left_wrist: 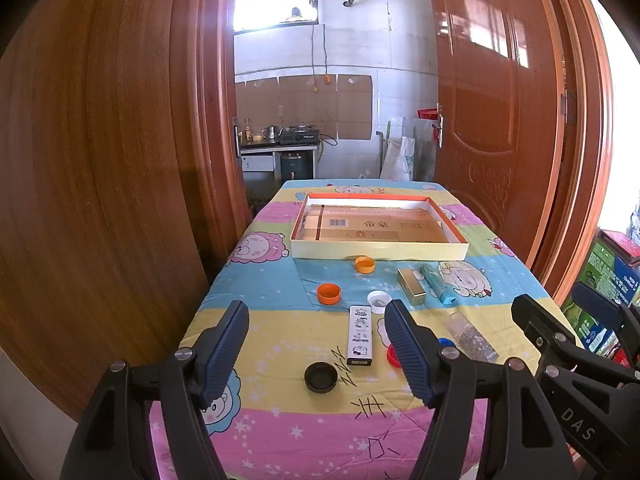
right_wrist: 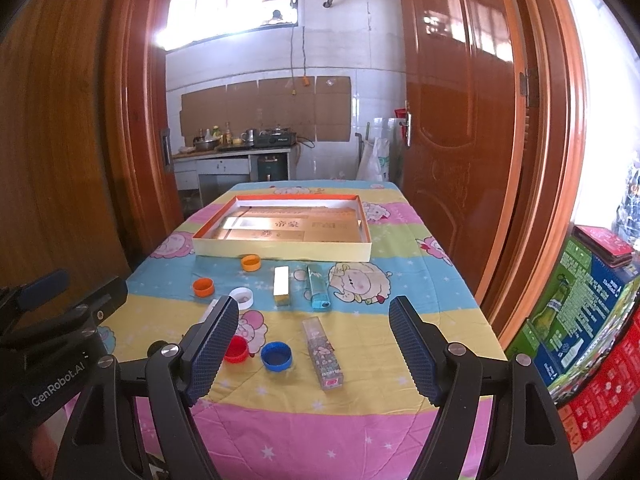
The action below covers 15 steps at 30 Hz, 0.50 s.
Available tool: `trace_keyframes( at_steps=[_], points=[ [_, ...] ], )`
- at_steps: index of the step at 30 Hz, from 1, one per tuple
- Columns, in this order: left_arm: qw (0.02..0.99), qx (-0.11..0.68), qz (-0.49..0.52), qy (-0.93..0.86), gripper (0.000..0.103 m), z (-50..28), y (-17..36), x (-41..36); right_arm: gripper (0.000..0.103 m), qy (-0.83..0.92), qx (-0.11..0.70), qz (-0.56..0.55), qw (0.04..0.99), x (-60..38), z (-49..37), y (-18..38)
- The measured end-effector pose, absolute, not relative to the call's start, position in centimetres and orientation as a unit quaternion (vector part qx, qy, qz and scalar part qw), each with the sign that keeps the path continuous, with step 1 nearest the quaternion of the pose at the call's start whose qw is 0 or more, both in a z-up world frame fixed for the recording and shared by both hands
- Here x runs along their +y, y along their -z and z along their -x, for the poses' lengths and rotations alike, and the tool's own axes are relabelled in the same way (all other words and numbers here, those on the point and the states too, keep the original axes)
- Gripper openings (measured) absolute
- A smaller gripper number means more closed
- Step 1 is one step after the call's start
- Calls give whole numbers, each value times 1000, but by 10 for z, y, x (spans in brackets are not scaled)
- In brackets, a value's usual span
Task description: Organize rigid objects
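Both tools hung above the near edge of the counter (right_wrist: 360,432), which was covered with a cartoon sheep cloth. The left tool (left_wrist: 316,354) had its fingers spread wide and held nothing. The right tool (right_wrist: 314,354) was likewise spread and empty, sitting just right of the left one.

Nearest on the left lay a black cap (left_wrist: 321,377), open side up. Just beyond it was a white printed box (left_wrist: 361,335), lying flat with its long side running near to far. To the right were a red cap (right_wrist: 237,349) and a blue cap (right_wrist: 276,356), close beside each other; the red one was partly hidden behind the right tool's left finger. Right of the blue cap lay a clear patterned box (right_wrist: 323,354), flat, angled slightly.

Further out, in the middle band: a white cap (right_wrist: 242,297) near the white printed box's far end, an orange cap (left_wrist: 329,293) to its left, a gold box (right_wrist: 281,285) lying flat, and a teal lighter (right_wrist: 318,287) just right of the gold box, apart from it. A second orange cap (left_wrist: 365,265) sat further still, just in front of the tray.

At the far end rested a shallow cream tray (left_wrist: 380,250) with an orange inner rim, holding flattened gold cardboard. None of the loose items were inside it.

Off the right side of the counter stood a green beer carton (right_wrist: 576,312). Beyond the counter was an open wooden door (right_wrist: 452,120) and a kitchen behind.
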<state>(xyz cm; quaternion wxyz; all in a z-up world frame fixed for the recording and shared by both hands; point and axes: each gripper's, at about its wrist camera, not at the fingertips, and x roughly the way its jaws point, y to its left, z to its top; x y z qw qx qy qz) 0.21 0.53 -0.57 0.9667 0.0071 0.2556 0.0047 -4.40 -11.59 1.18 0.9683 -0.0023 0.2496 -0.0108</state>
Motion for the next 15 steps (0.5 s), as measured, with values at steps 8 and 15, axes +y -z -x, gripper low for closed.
trace_keyframes(
  at_steps=[8,15],
  points=[
    [966,258,-9,-5,71,-3,6,3,79,11,250,2,968,-116,44,-12],
    [964,266,-7,0,71,-5,10,5,79,8,253,-1,967,-118,44,-9]
  ],
)
